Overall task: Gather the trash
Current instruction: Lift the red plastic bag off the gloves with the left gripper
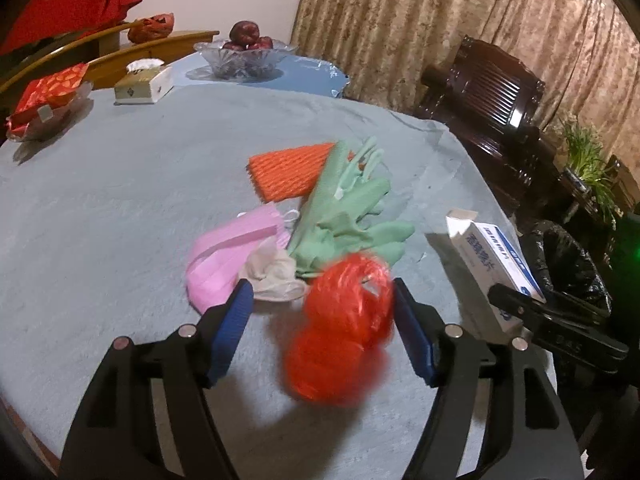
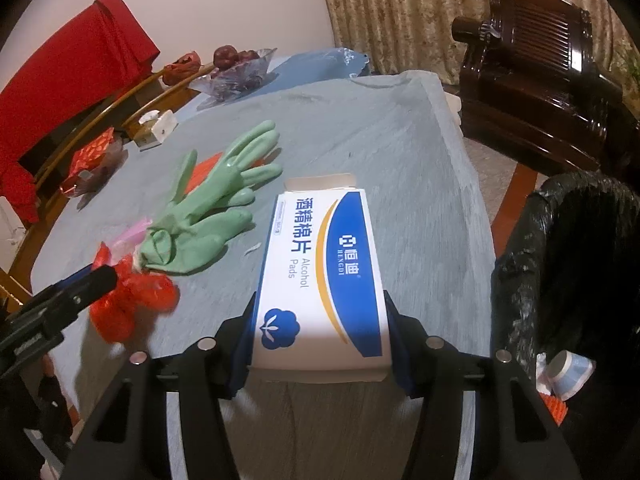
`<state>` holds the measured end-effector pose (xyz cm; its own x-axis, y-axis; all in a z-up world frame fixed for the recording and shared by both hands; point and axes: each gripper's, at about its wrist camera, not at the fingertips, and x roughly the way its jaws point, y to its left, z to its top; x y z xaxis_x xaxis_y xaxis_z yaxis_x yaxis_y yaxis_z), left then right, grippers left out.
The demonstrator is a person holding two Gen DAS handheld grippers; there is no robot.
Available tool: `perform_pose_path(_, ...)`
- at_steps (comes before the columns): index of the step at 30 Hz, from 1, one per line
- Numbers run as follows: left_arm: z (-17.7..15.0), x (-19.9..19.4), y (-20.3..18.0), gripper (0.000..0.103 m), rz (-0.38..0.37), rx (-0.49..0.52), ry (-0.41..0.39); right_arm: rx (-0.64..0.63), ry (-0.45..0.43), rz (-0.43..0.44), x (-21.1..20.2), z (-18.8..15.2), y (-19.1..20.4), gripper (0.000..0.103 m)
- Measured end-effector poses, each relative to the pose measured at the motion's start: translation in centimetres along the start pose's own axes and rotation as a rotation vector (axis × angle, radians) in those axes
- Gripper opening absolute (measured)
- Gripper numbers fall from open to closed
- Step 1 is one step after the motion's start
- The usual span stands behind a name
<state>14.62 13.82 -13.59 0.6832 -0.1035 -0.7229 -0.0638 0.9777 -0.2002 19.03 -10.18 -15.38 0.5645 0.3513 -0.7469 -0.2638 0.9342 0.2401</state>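
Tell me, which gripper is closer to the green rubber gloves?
Left. The left gripper sits open just in front of the green rubber gloves, with the red plastic bag between its jaws. The right gripper is off to their side, clamped on the alcohol pads box.

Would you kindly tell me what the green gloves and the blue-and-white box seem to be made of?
Green gloves: probably rubber or latex, smooth, with glossy highlights and limp folds. Blue-and-white box: apparently thin printed cardboard, with flat faces, crisp edges and an open end flap.
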Motion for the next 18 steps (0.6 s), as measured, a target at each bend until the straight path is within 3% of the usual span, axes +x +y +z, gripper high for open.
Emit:
perform_pose_path(3,-0.4,0.2,0.0,0.062,0.004,0.005,0.023,0.005,0.006,0.000,-0.1,-0.4,-0.2,0.056)
perform_pose_path(9,-1.4,-0.2,-0.3,0.073,0.019,0.024,0.024,0.006,0.001,0.006,-0.4,-0.7,-0.1,0.056)
perform_pose_path(14,-2.2,0.2,-0.7,0.073,0.017,0.038,0.037,-0.005,0.002,0.012,-0.8,-1.2,0.2,0.056)
perform_pose_path(18,-2.8,0.4,-1.6,0.046,-0.023,0.050,0.061,0.002,-0.003,0.010,-1.1,-1.4,0.0,0.056)
